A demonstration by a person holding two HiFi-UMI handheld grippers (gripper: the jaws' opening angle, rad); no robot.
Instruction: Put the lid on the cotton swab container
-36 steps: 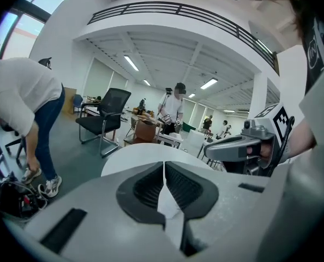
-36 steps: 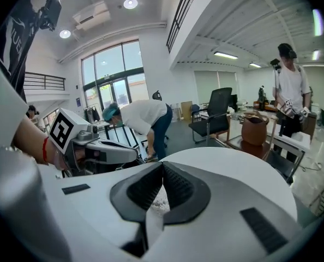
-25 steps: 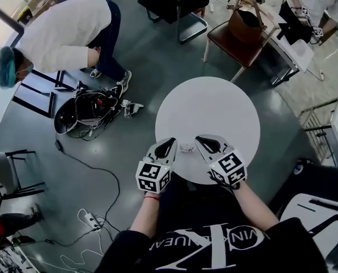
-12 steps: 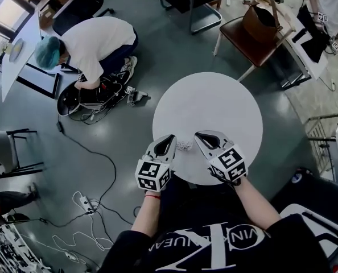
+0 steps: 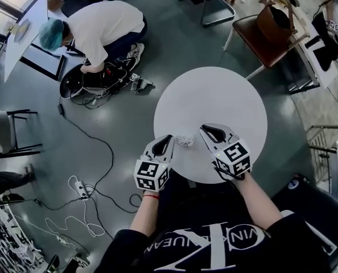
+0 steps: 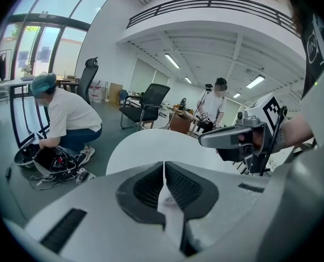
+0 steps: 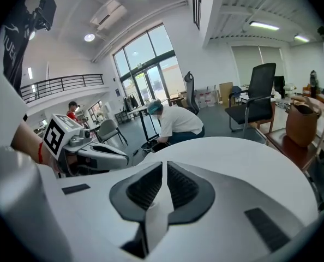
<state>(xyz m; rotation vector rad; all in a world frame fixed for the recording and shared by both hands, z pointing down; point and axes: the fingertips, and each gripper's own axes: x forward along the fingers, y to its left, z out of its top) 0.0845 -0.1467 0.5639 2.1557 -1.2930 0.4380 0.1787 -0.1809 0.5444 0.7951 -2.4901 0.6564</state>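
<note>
Left hand-held gripper [image 5: 168, 139] just beside container [image 5: 185, 139]

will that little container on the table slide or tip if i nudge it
The container looks tiny against the round table, so it is probably light and easily shoved. That table looks smooth and bare, so it would likely slide rather than catch. It shows too small here to judge tipping or rolling.
</note>
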